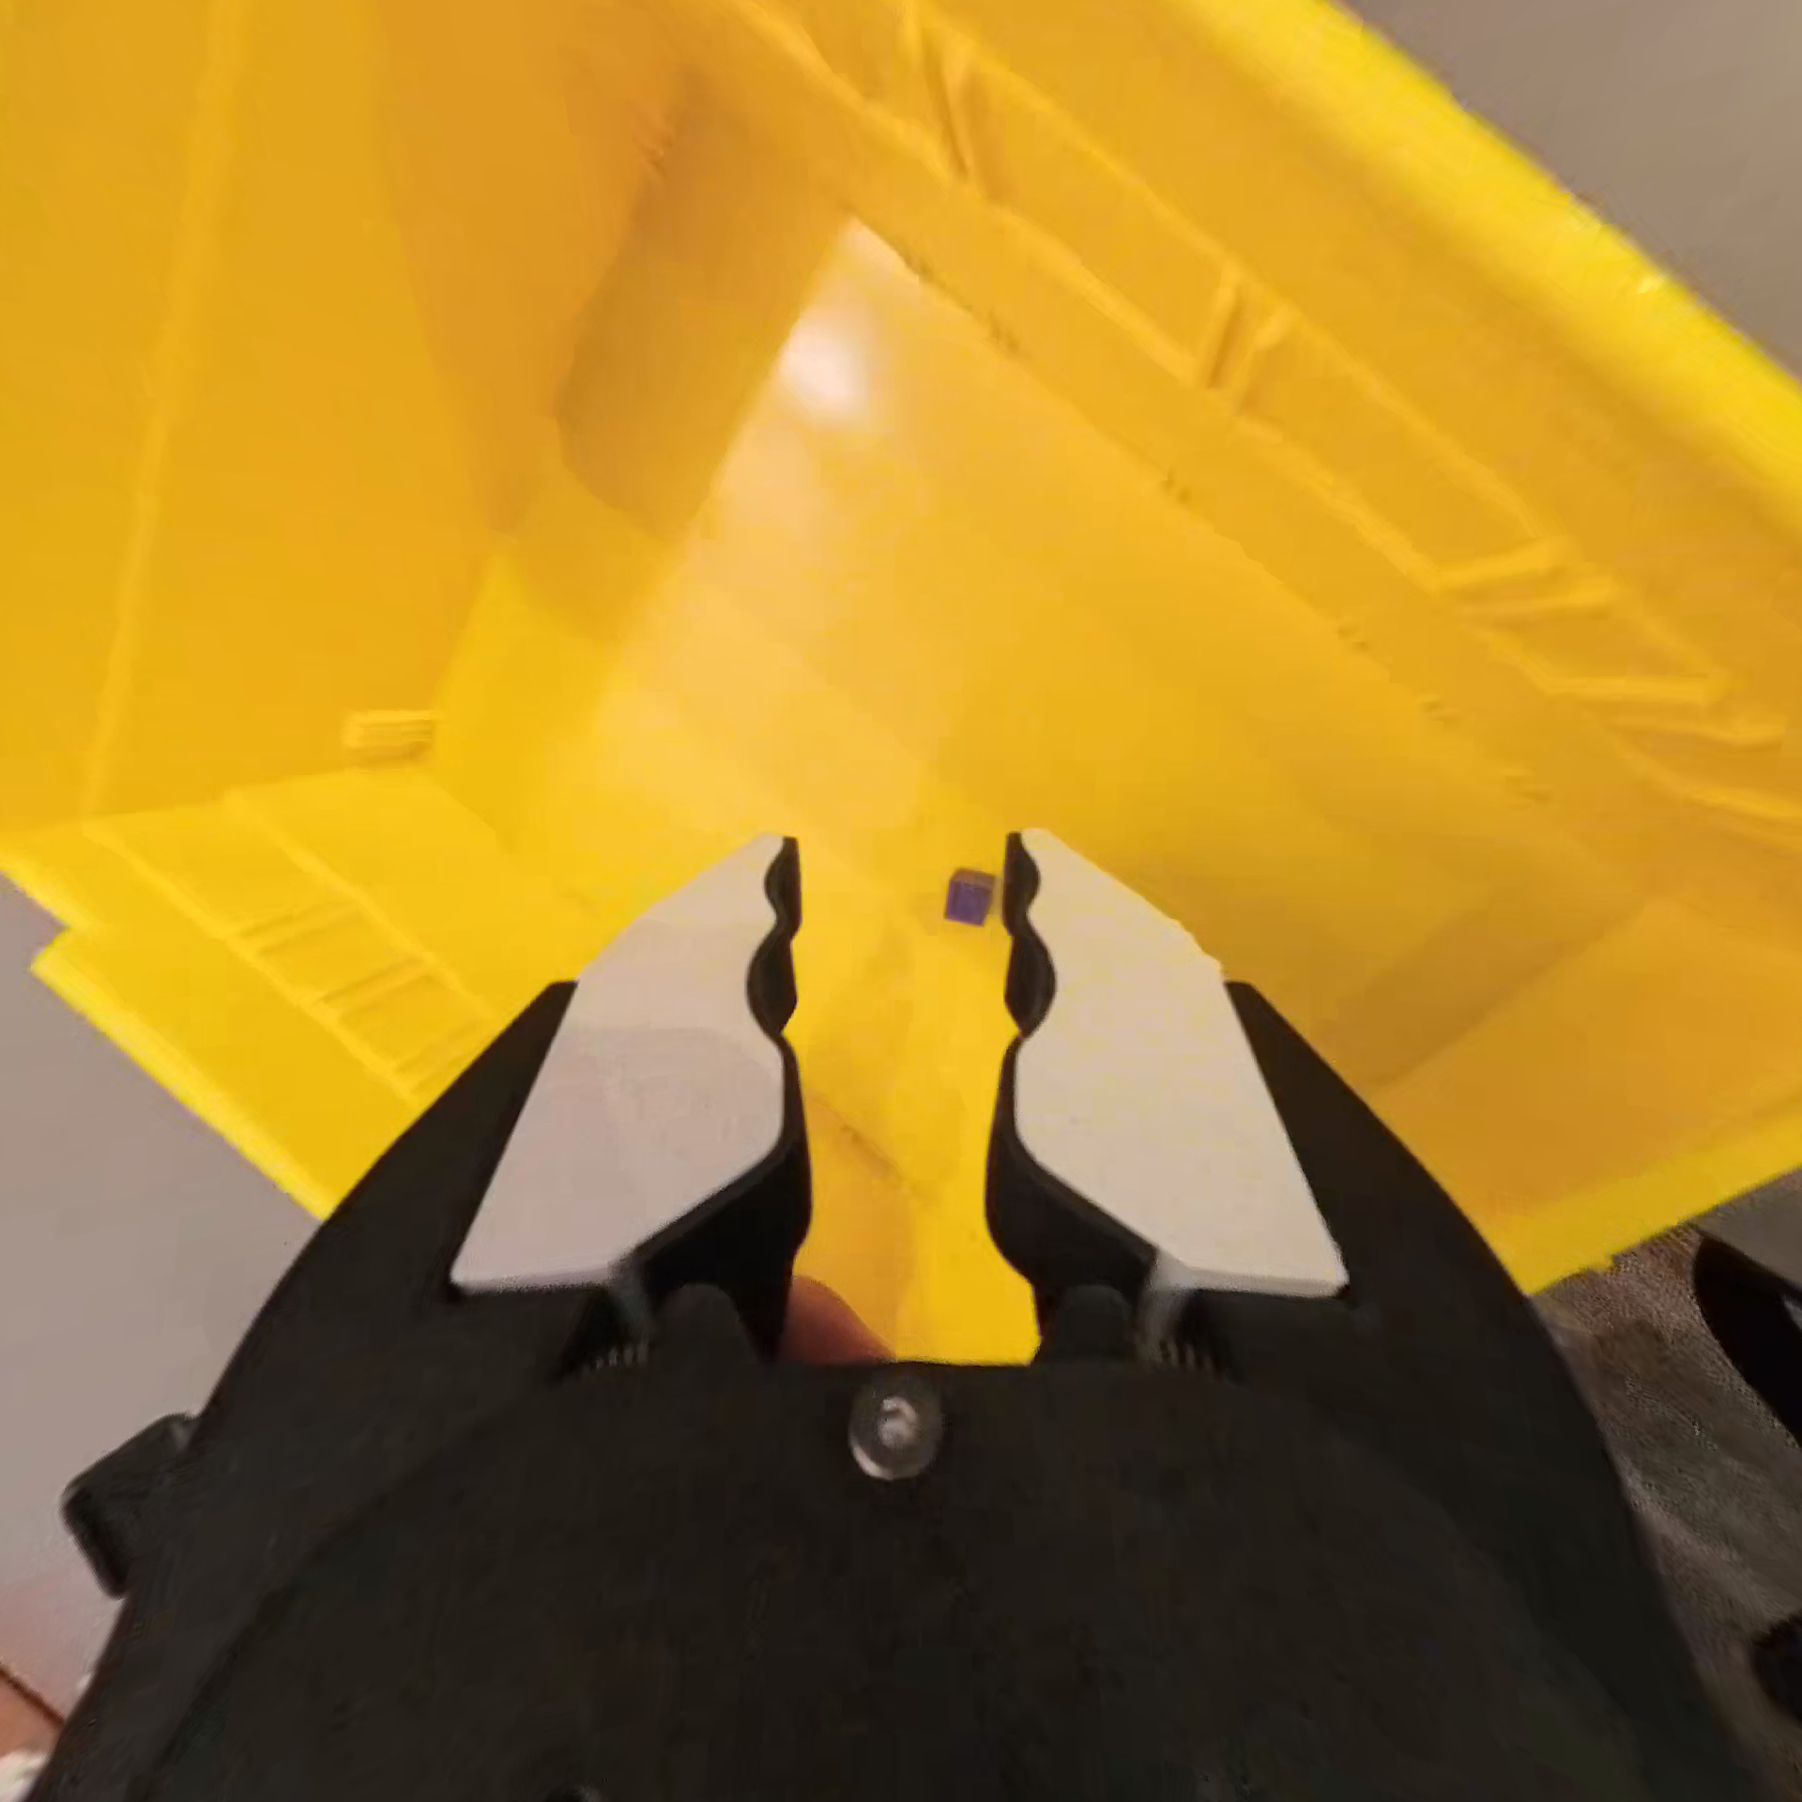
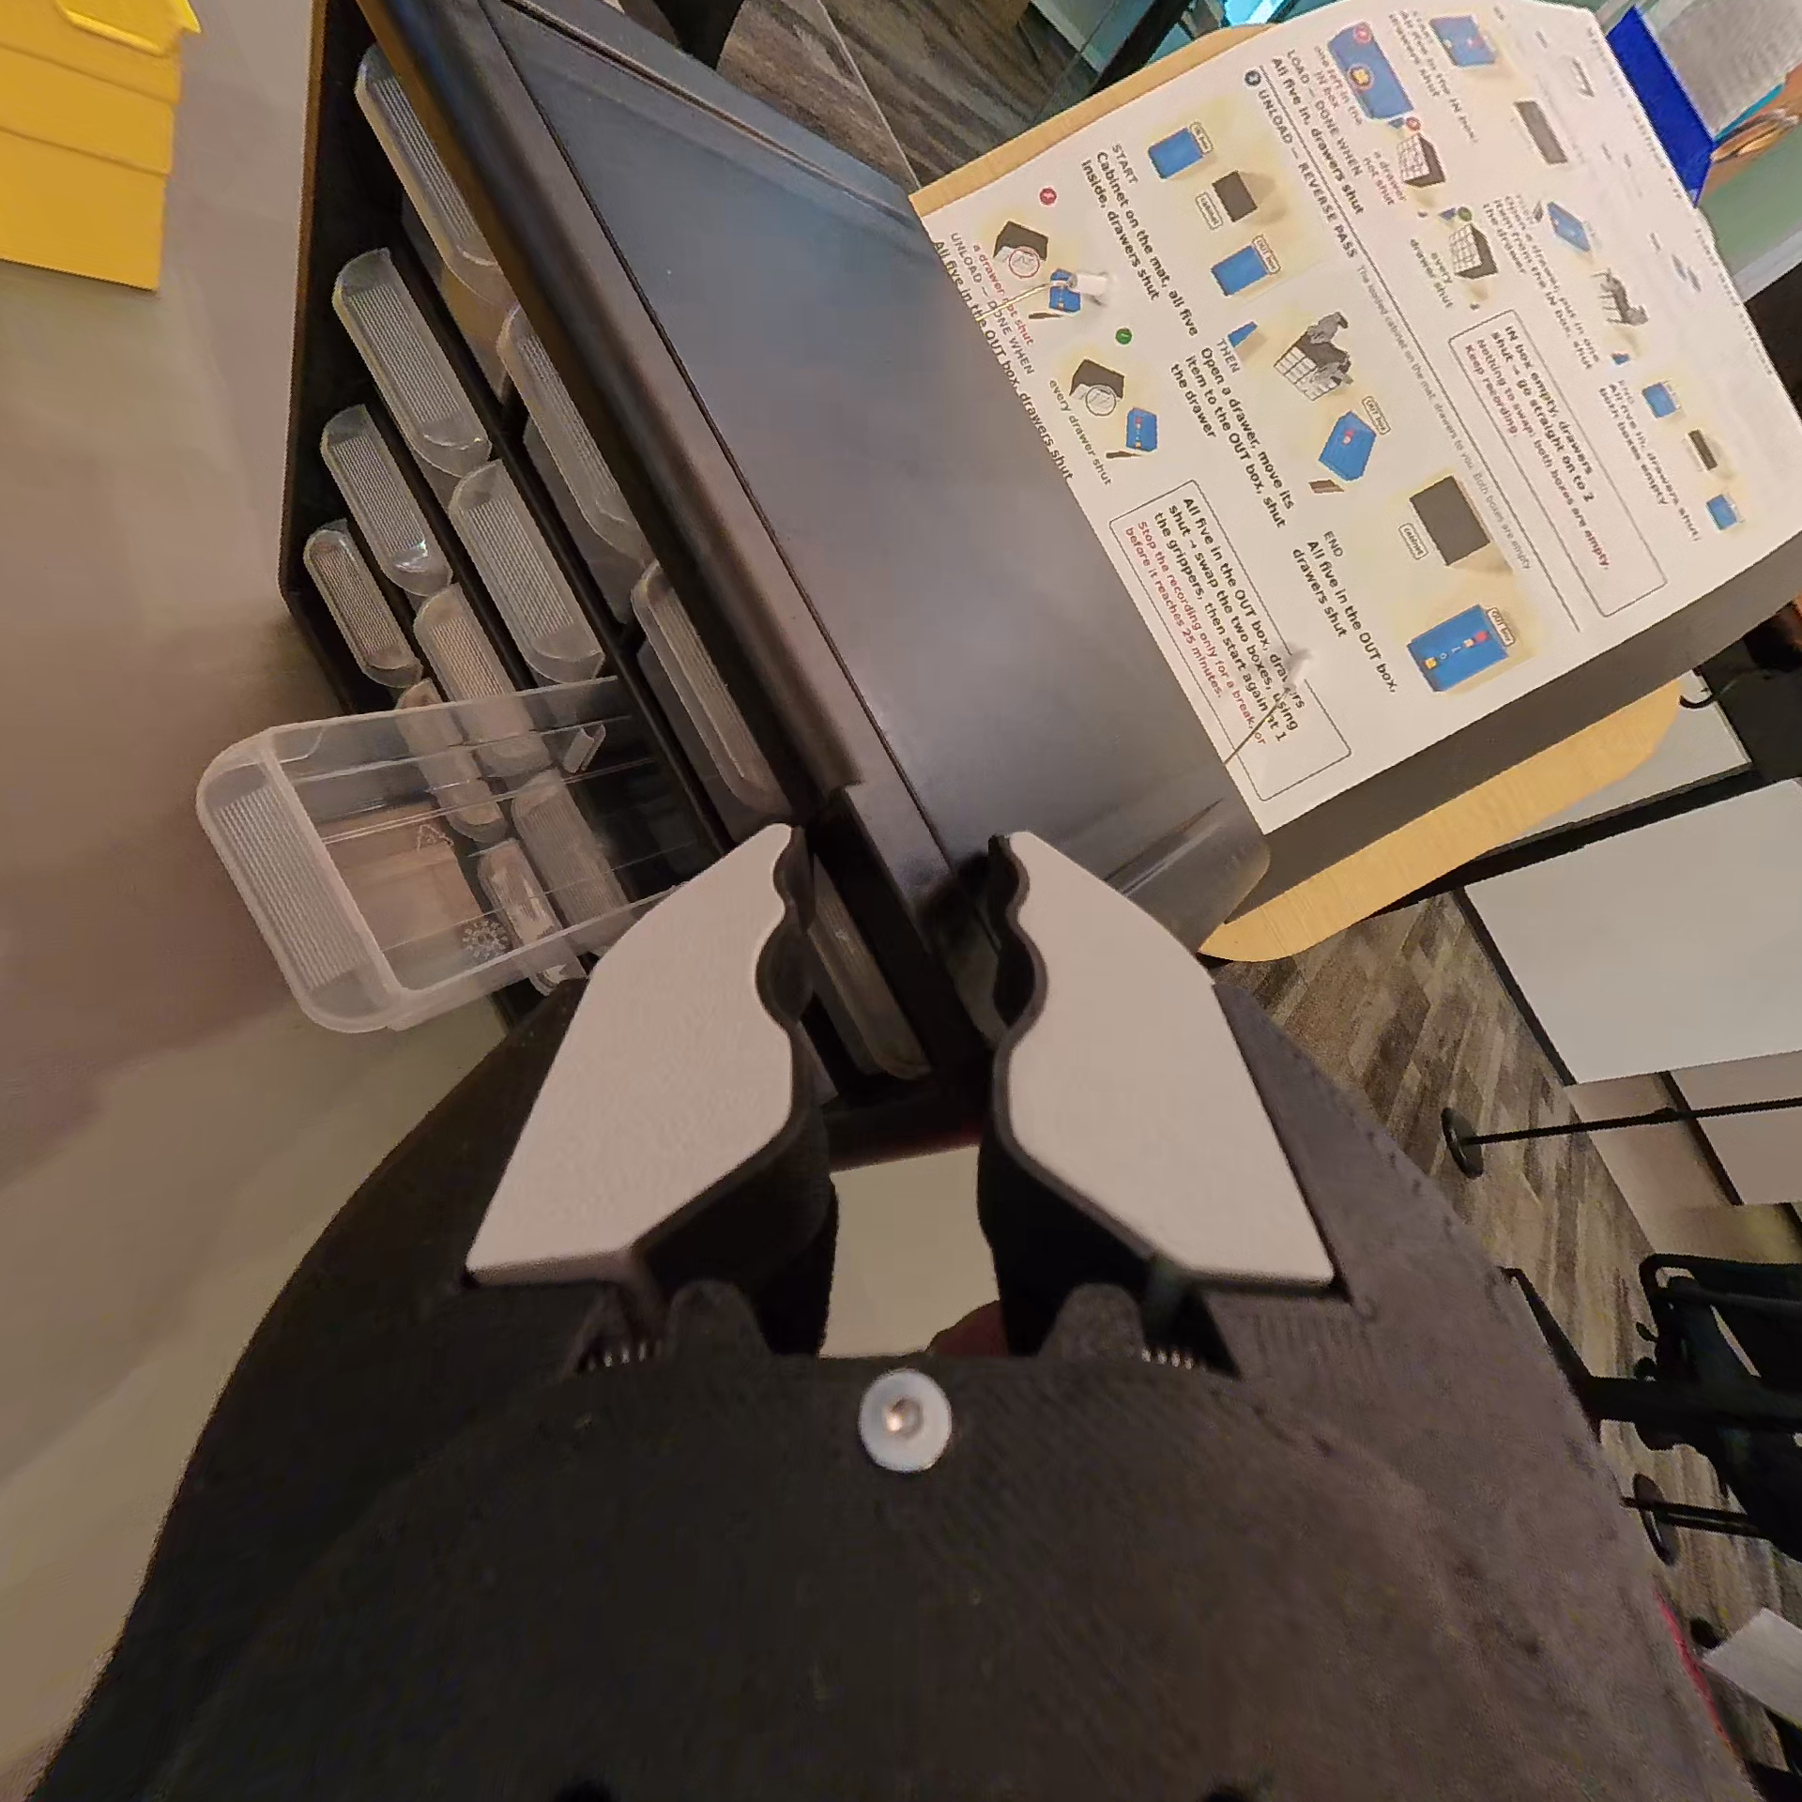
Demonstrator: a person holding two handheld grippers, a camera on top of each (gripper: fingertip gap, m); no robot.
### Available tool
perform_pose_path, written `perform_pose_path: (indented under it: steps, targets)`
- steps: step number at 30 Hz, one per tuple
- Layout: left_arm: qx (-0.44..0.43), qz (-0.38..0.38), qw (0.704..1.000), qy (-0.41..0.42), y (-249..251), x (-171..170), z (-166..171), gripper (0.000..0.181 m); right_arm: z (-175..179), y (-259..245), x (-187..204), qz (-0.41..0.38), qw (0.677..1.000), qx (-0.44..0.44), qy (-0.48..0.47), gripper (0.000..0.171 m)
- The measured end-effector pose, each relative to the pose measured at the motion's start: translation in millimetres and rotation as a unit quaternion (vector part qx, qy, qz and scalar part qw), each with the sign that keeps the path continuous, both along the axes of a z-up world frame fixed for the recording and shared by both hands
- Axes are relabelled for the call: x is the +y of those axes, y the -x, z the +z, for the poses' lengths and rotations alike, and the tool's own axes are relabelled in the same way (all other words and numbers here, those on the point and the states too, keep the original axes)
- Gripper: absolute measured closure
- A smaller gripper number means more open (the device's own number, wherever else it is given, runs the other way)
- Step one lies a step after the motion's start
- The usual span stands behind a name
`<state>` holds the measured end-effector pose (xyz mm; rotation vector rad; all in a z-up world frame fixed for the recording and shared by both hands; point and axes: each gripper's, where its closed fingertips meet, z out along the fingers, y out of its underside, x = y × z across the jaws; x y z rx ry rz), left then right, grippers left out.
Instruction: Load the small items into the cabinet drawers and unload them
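Observation:
In the left wrist view, my left gripper (image 1: 902,863) is open and empty, reaching into a yellow bin (image 1: 975,585). A small purple cube (image 1: 968,895) lies on the bin floor just inside the right fingertip. In the right wrist view, my right gripper (image 2: 892,858) is open over the top front edge of the black drawer cabinet (image 2: 829,439), holding nothing. One clear drawer (image 2: 390,858) is pulled out at the cabinet's lower left; it looks empty. The other clear drawers (image 2: 410,361) are shut.
A printed instruction sheet (image 2: 1365,371) lies on a wooden board behind the cabinet. The corner of a yellow bin (image 2: 88,137) shows at the top left of the right wrist view. The grey mat (image 2: 146,683) lies under the cabinet. Carpet floor and chair legs are at right.

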<state>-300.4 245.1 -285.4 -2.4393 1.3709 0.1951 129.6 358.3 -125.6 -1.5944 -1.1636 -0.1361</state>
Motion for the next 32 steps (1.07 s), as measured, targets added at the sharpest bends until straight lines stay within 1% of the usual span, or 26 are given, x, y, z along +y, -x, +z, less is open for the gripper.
perform_pose_path:
  steps: [1, 6, 9, 10, 12, 15, 18, 20, 23, 25, 27, 29, 32]
  targets:
    - [0.003, -0.005, 1.0, 0.02, 2, -6, -9, 0.143, 0, 0, 0, 0.0, 1.0, 0.001, 0.0, 0.138]
    - [0.012, -0.012, 0.998, 0.057, 5, -17, -31, 0.157, 0, 0, 0, 0.001, 1.0, 0.004, -0.001, 0.137]
    - [0.055, -0.011, 0.996, 0.072, 17, -22, -44, 0.16, 0, 0, 0, 0.001, 1.0, 0.005, 0.0, 0.137]
    - [0.049, -0.01, 0.996, 0.072, 17, -22, -45, 0.167, 0, 0, 0, 0.0, 1.0, 0.004, 0.0, 0.137]
    - [0.043, 0.004, 0.997, 0.069, 18, -21, -46, 0.17, 0, 0, 0, 0.001, 1.0, 0.005, -0.001, 0.137]
    - [0.037, -0.002, 0.997, 0.069, 17, -23, -46, 0.171, 0, 0, 0, 0.001, 1.0, 0.006, -0.001, 0.138]
    - [0.028, -0.001, 0.999, 0.042, 14, -15, -31, 0.171, 0, 0, 0, 0.0, 1.0, 0.005, 0.0, 0.137]
    - [-0.001, -0.002, 1.0, 0.0, 0, -5, -3, 0.171, 0, 0, 0, 0.0, 1.0, 0.006, 0.0, 0.137]
    - [-0.058, -0.039, 0.994, -0.079, -48, 11, 58, 0.171, 0, 0, 0, 0.001, 1.0, 0.007, -0.001, 0.138]
    - [-0.103, -0.082, 0.983, -0.13, -100, 18, 101, 0.171, 0, 0, 0, 0.002, 1.0, 0.008, -0.001, 0.137]
    - [-0.145, -0.131, 0.968, -0.16, -159, 22, 133, 0.171, 0, 0, 0, 0.001, 1.0, 0.008, -0.001, 0.137]
    - [-0.165, -0.172, 0.955, -0.176, -215, 29, 149, 0.171, 0, 0, 0, 0.001, 1.0, 0.009, -0.001, 0.137]
    - [-0.187, -0.215, 0.943, -0.172, -293, 40, 152, 0.171, 0, 0, 0, 0.0, 1.0, 0.009, -0.001, 0.137]
